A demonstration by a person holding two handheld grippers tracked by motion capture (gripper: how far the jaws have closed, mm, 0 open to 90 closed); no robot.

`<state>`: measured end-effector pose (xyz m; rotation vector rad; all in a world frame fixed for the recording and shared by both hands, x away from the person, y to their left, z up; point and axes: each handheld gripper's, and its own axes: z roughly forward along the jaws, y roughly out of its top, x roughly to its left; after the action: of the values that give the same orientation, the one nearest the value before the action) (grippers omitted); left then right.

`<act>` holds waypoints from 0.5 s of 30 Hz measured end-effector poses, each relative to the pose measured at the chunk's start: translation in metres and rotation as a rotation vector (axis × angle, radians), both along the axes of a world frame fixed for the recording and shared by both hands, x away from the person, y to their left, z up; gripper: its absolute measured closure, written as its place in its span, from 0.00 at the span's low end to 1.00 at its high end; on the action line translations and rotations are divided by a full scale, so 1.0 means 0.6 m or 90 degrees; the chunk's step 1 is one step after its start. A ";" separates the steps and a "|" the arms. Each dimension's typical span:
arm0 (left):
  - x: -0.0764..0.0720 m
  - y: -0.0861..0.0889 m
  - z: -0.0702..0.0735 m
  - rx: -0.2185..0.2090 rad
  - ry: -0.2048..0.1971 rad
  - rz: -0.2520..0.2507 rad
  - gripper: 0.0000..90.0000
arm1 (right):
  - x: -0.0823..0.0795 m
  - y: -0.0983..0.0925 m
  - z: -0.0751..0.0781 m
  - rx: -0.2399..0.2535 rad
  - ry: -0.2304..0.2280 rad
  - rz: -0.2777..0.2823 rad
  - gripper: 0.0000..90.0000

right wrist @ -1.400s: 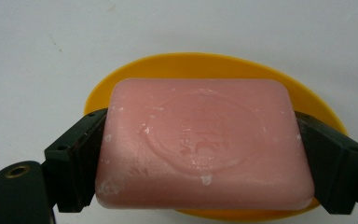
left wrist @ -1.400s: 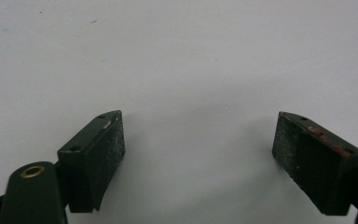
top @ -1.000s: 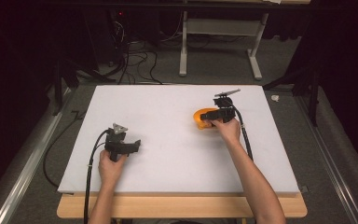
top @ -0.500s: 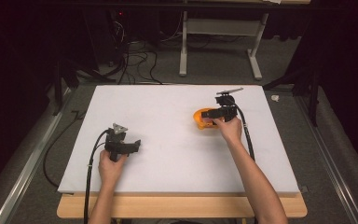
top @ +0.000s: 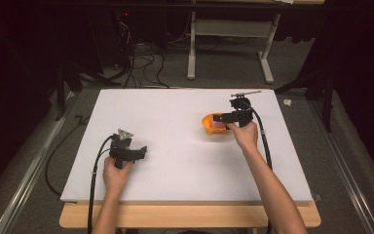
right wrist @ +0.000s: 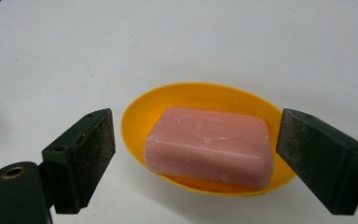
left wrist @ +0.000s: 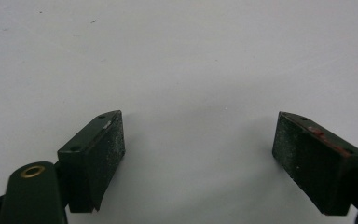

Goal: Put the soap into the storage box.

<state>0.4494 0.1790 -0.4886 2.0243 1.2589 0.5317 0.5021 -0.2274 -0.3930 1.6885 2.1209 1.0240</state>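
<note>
A pink bar of soap (right wrist: 209, 144) lies in an oval orange dish (right wrist: 140, 114) on the white table. In the high view the orange dish (top: 207, 123) sits right of the table's centre, the pink soap (top: 217, 126) just visible in it. My right gripper (right wrist: 193, 156) hangs over the dish, open, its jaws wide on either side of the soap without touching it. The right gripper (top: 220, 117) points left in the high view. My left gripper (left wrist: 198, 154) is open above bare table; in the high view the left gripper (top: 143, 151) rests near the front left.
The white table top (top: 175, 112) has wide free room around the dish. Cables trail from both grippers off the front edge. Beyond the table's far edge stand a white desk frame (top: 229, 53) and loose cables (top: 136, 58) on a dark floor.
The right gripper has shifted slightly over the dish. The left gripper has not moved.
</note>
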 end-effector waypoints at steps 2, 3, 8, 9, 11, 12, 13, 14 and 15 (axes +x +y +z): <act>0.000 0.000 0.000 0.000 0.000 0.000 0.19 | -0.004 -0.003 0.003 0.001 -0.008 0.001 0.14; 0.000 0.000 0.000 0.000 0.000 0.000 0.19 | -0.007 -0.006 0.005 -0.001 -0.015 0.001 0.14; 0.000 0.000 0.000 0.000 0.000 0.000 0.19 | -0.018 -0.020 0.007 0.001 -0.028 -0.001 0.14; 0.000 0.000 0.000 0.000 0.000 0.000 0.19 | -0.020 -0.023 0.007 0.003 -0.032 0.000 0.14; 0.000 0.000 0.000 0.000 0.000 0.000 0.19 | -0.025 -0.027 0.007 0.005 -0.035 0.006 0.15; 0.000 0.000 0.000 0.000 0.000 0.000 0.19 | -0.028 -0.029 0.008 0.005 -0.034 0.009 0.15; 0.000 0.000 0.000 0.000 0.000 0.000 0.19 | -0.030 -0.030 0.010 0.003 -0.036 0.011 0.15; 0.000 0.000 0.000 0.000 0.000 0.000 0.19 | -0.033 -0.031 0.012 0.002 -0.039 0.012 0.15; 0.000 0.000 0.000 0.000 0.000 0.000 0.19 | -0.036 -0.033 0.015 0.001 -0.042 0.012 0.15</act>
<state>0.4494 0.1790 -0.4886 2.0243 1.2592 0.5320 0.4804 -0.2470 -0.3838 1.6156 2.0978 1.0722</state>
